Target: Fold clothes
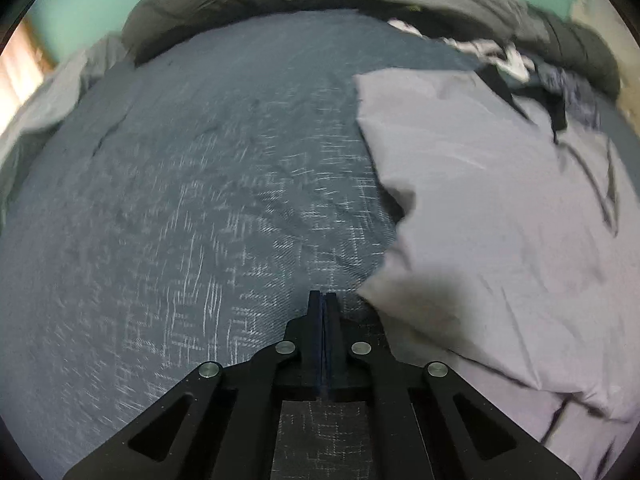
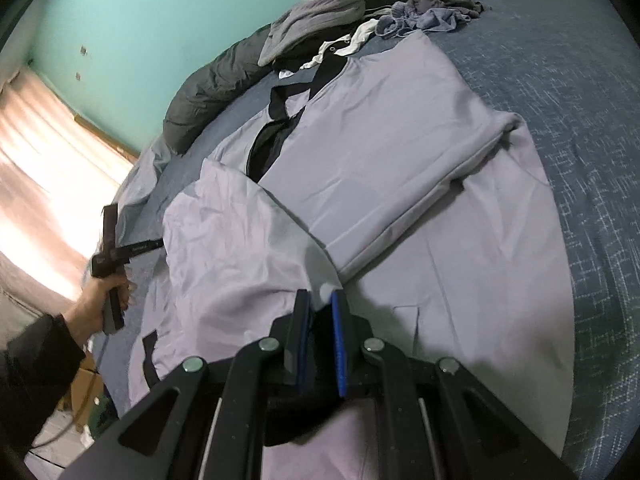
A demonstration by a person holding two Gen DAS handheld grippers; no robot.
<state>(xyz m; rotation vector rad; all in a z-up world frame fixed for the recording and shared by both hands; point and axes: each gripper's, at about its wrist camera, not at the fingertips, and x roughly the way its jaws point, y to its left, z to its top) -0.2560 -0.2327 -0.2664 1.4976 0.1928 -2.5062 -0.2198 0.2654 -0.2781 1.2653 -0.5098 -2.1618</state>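
Covering most of both views, a blue woven bedspread [image 2: 580, 92] carries the work of this folding job, with a dark rolled duvet [image 2: 208, 84] along the upper left of the right wrist view and a heap of unfolded clothes [image 2: 404, 12] at the top centre. Across the middle of that view lies the lilac garment [image 2: 420, 152], trimmed in black at the neck, one side panel already laid inward over its body; in the left wrist view it fills the right half of the frame.

At lower centre of the right wrist view, the right gripper [image 2: 321, 300] pinches a raised fold of the lilac cloth, a tuft showing between its blue pads. The left gripper [image 1: 323, 300], at bottom centre of its own view, is pressed together on nothing, its tips over bare bedspread just beside the garment's edge. The person's hand [image 2: 102, 300] grips its handle at the left edge of the right wrist view.

By the look of it, the second side fold is in hand. The next move appears to call for carrying the pinched flap across and laying it flat.
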